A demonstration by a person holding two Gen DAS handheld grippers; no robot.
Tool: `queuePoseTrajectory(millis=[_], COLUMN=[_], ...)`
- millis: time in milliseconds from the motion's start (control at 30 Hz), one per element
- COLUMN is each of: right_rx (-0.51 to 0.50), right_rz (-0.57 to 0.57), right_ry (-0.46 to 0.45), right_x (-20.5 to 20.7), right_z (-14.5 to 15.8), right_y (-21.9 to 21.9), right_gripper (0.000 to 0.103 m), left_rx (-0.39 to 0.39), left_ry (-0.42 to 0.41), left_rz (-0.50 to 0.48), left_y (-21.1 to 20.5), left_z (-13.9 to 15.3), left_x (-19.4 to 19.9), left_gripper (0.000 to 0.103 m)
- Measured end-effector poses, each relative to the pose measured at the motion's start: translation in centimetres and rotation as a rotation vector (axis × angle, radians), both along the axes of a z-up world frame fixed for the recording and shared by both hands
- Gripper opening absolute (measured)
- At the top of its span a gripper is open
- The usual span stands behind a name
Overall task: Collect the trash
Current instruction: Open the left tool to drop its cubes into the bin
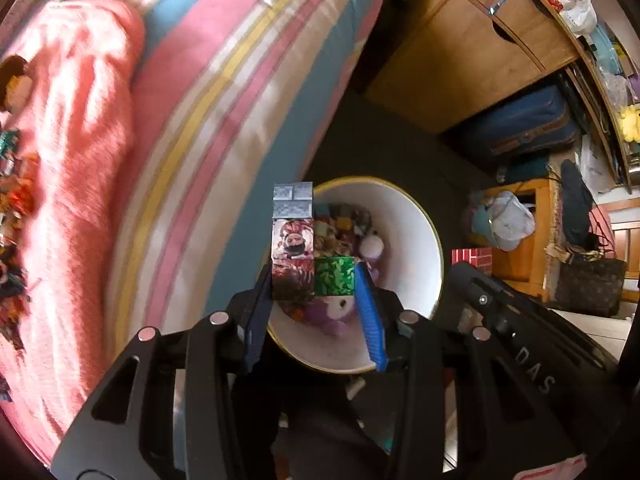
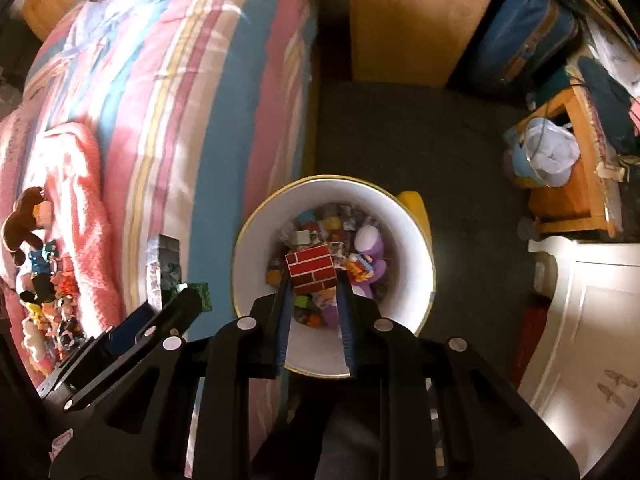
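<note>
A white bin with a yellow rim stands on the dark floor beside the bed, filled with small colourful pieces and a purple toy. My left gripper is shut on a cluster of printed paper blocks, grey, red and green, held above the bin's opening. In the right wrist view the same bin lies straight below. My right gripper is shut on a red brick-patterned block over it. The block cluster also shows at the left of that view, near the bed's edge.
A bed with a striped cover and a pink blanket fills the left; several small toys lie on the blanket. A wooden cabinet, a blue suitcase, a wooden box and a white door stand to the right.
</note>
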State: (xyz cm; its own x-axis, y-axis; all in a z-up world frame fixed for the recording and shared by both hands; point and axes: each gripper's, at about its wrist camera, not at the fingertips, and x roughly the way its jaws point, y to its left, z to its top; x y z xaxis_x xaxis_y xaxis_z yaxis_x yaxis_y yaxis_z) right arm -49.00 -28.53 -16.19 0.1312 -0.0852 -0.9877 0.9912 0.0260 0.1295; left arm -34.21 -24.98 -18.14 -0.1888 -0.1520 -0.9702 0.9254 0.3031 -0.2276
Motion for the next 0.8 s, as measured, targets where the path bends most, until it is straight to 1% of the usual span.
queuePoseTrajectory(millis=[100,200,533,633,800], right_rx=[0.012,0.019,0.006,-0.018,-0.075], right_rz=[-0.007,-0.010,0.014,0.031,0.068], right_ry=[0.018,0.026,0.047,0.069,0.094], right_x=[-0.2,-0.2,0.7,1.2,2.3], right_z=[-0.5,-0.7,-0.4,0.1,1.4], right_y=[-0.1,-0.1,0.1,0.3,0.3], right_gripper=[0.022,0.022,0.022,0.022,0.022], left_rx=[0.022,0.034,0.038,0.028,-0.015], left_ry=[0.021,0.022,0.035,0.041,0.062], left_rz=[0.000,-0.007,0.022,0.037,0.072], left_y=[0.2,0.2,0.9,1.3,1.6], left_z=[-0.7,-1.1,-1.1,-0.9,-0.2], left_x=[-0.3,-0.5,0.5,1.1,1.9], left_gripper=[0.039,0.039,0.041,0.043,0.045])
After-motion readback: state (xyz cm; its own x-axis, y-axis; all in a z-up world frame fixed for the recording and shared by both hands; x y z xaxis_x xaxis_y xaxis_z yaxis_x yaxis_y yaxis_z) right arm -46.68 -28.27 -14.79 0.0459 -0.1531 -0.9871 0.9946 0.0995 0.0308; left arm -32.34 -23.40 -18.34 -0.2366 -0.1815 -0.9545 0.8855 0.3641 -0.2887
